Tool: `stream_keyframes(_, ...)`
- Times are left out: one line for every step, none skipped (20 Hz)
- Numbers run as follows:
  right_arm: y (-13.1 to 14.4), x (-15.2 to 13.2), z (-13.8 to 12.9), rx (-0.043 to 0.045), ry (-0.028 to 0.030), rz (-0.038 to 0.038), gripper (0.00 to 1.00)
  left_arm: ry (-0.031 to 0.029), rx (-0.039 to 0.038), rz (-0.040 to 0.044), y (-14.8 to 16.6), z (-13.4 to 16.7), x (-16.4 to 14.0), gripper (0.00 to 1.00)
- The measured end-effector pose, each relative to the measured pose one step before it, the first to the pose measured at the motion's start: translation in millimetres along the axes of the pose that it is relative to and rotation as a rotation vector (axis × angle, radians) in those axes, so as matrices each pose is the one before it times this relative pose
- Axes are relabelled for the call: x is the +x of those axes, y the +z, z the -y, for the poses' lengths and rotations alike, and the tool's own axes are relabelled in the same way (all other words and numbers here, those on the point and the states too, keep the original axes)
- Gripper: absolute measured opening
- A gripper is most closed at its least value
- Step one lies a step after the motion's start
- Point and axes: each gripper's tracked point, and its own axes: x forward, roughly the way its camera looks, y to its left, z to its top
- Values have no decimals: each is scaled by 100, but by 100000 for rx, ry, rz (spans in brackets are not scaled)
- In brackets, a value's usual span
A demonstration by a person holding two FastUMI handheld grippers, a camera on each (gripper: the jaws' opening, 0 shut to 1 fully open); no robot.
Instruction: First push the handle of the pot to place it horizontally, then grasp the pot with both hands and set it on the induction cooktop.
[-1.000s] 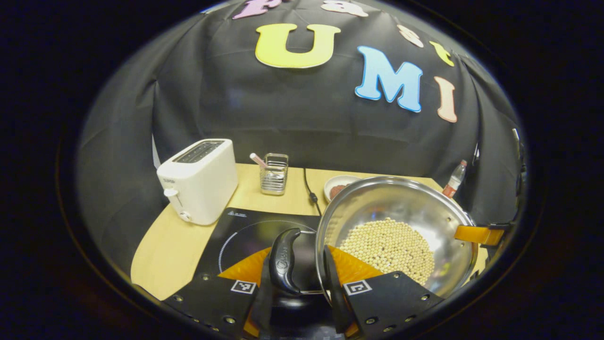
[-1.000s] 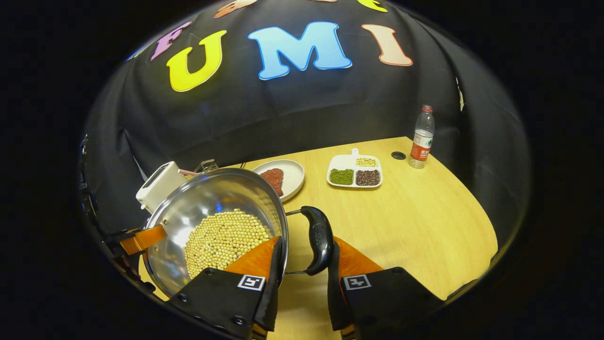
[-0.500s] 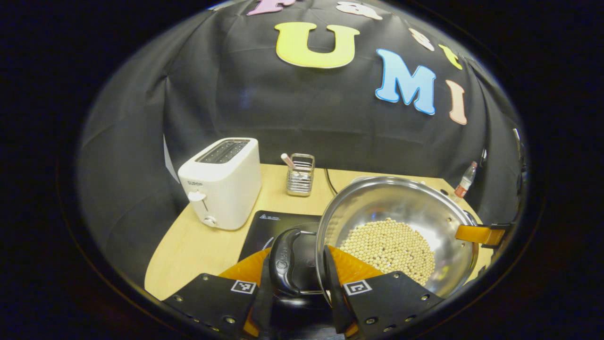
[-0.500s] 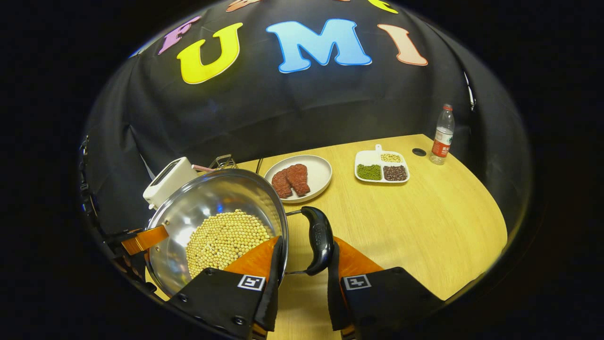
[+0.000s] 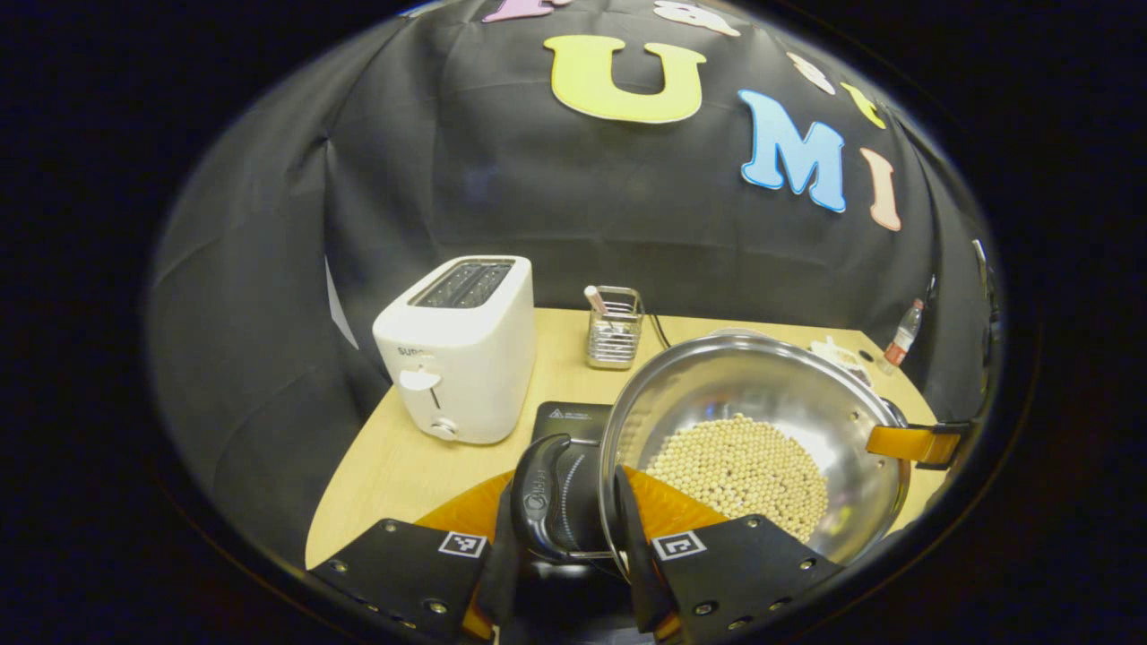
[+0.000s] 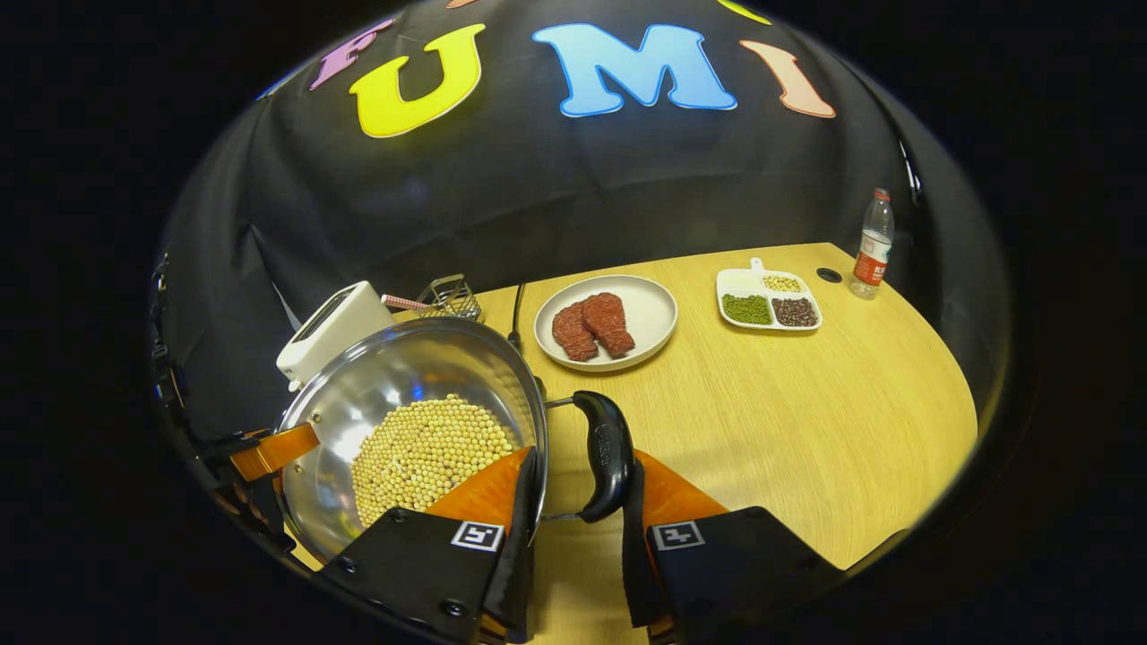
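In the left gripper view, you are carrying the pot (image 5: 753,439), loaded with pale beans (image 5: 739,466), and the induction cooktop (image 5: 573,425) lies just beyond and under its near side, next to the toaster (image 5: 457,345). Judging from that, the step in hand is the carry-over and set-down. Keep both hands level so the beans do not slide, bring the pot squarely over the dark plate, and lower it flat, not edge first. Your left claw (image 5: 560,555) is nearly closed: its two fingers pinch the pot's black left handle (image 5: 538,502) together with the rim beside it. Across the pot, the other claw's orange finger (image 5: 905,443) grips the far rim.

In the right gripper view, the pot (image 6: 408,430) sits to the left of your right claw (image 6: 578,555), clear above the bench (image 6: 806,412). This claw is likewise narrowed to a slim gap, one finger inside the rim, the other outside the black right handle (image 6: 605,452), pressing both. Steer clear of the plate of meat (image 6: 605,322).
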Motion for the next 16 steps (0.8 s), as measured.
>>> stream_keyframes(-102,230,-362,-593,-43,-42,46,111,-118,-310,-318,-824,495,55)
stream_keyframes(-227,350,-335,-83,68,-337,46,112,-148,-293,-192,-590,510,55)
stream_keyframes(-102,305,-260,107,114,-217,42,73,-72,-274,-97,-306,358,55)
stream_keyframes(-125,236,-281,-135,38,-298,42,77,-106,-297,-96,-335,275,55)
stream_keyframes(-142,257,-186,-276,4,-340,46,71,-128,-334,-146,-255,139,55)
stream_keyframes(-185,180,-163,-169,-23,-456,43,71,-81,-306,-181,-247,198,55)
stream_keyframes(-204,215,-99,63,-13,-678,42,54,-105,-697,-320,-206,100,53)
stream_keyframes(-177,175,-98,-91,5,-504,42,-39,-213,-534,-185,-184,259,52)
stream_keyframes(-97,86,-104,-88,20,-302,42,-55,-349,-586,-278,-161,199,49)
stream_keyframes(-118,119,-15,-81,-52,-312,43,-115,-502,-505,-254,-84,192,49)
stream_keyframes(257,59,-10,119,-9,943,43,-156,-335,-1,-132,-86,130,49)
stream_keyframes(32,49,-108,-134,-27,16,43,-81,-514,205,19,-46,83,52)
stream_keyframes(94,66,-34,381,186,124,42,46,73,344,26,-110,-44,52)
stream_keyframes(13,102,-2,278,-135,-131,43,-156,-99,133,38,-27,-29,49)
stream_keyframes(192,-128,38,-514,163,369,43,-85,-363,238,16,-81,-53,52)
stream_keyframes(-99,158,-41,-904,353,357,48,-25,112,4,-46,-20,64,52)
